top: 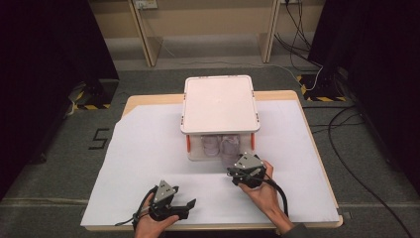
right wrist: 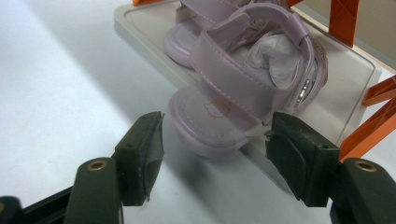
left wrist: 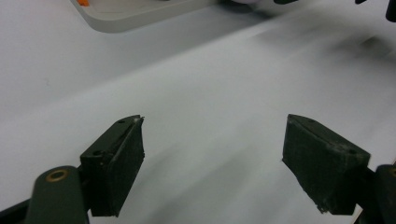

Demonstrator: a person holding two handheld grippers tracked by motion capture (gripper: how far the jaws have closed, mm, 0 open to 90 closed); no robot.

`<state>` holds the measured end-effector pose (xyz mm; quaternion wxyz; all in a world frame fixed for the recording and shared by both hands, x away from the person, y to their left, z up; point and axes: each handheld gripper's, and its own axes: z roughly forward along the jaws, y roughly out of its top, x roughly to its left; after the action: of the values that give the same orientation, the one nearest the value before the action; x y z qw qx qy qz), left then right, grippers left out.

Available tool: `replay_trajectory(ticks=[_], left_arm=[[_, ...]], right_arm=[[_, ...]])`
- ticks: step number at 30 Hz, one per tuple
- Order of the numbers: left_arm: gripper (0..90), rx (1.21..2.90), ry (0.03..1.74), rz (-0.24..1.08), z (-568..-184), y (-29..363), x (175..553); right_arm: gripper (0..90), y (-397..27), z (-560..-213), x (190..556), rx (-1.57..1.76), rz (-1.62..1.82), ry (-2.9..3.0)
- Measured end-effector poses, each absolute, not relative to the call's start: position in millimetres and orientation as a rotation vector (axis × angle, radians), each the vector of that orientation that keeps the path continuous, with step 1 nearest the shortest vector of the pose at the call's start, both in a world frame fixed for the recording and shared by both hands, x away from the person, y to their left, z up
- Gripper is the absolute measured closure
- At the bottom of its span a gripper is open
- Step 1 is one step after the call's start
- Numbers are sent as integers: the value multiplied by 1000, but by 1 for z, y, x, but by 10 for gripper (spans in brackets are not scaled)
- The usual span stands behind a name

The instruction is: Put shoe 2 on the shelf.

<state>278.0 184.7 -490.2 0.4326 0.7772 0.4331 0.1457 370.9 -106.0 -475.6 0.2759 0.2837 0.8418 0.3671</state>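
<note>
Right gripper (top: pixel 236 171) sits just at the near open side of a clear plastic shoe box with orange corner posts (top: pixel 219 148), which stands mid-table under a flat white lid (top: pixel 220 104). In the right gripper view its black jaws are spread wide, nothing pinched; pads (right wrist: pixel 142 156) flank the toe of the nearer lilac strappy sandal (right wrist: pixel 224 107) without touching it. That sandal's toe pokes over the box's floor edge toward the gripper; a second lilac sandal (right wrist: pixel 187 44) lies just behind it, farther in. White paper stuffing (right wrist: pixel 275 56) shows under the strap.

Left gripper (top: pixel 190 204) is near-left on the white paper sheet (top: pixel 143 148) covering the wooden table (top: pixel 138 100), well apart from the box. Its jaws are spread, empty, over bare paper (left wrist: pixel 196 107).
</note>
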Motion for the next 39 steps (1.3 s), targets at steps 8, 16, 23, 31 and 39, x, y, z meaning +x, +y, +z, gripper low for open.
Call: replay_trajectory(ticks=[8, 16, 23, 31, 39], left_arm=[[198, 1948, 1082, 370, -492, 186, 273], [198, 1958, 1076, 369, -493, 185, 274], [198, 1964, 1079, 366, -494, 184, 275], [198, 1969, 1076, 361, -495, 184, 276], [198, 1975, 1080, 357, -496, 184, 276]], right_arm=[[361, -101, -482, 373, 742, 912, 2248], [360, -98, -484, 375, 713, 882, 2235], [380, -98, -484, 384, 715, 864, 2221], [398, -102, -482, 394, 764, 895, 2208], [400, -103, -483, 404, 792, 918, 2202]])
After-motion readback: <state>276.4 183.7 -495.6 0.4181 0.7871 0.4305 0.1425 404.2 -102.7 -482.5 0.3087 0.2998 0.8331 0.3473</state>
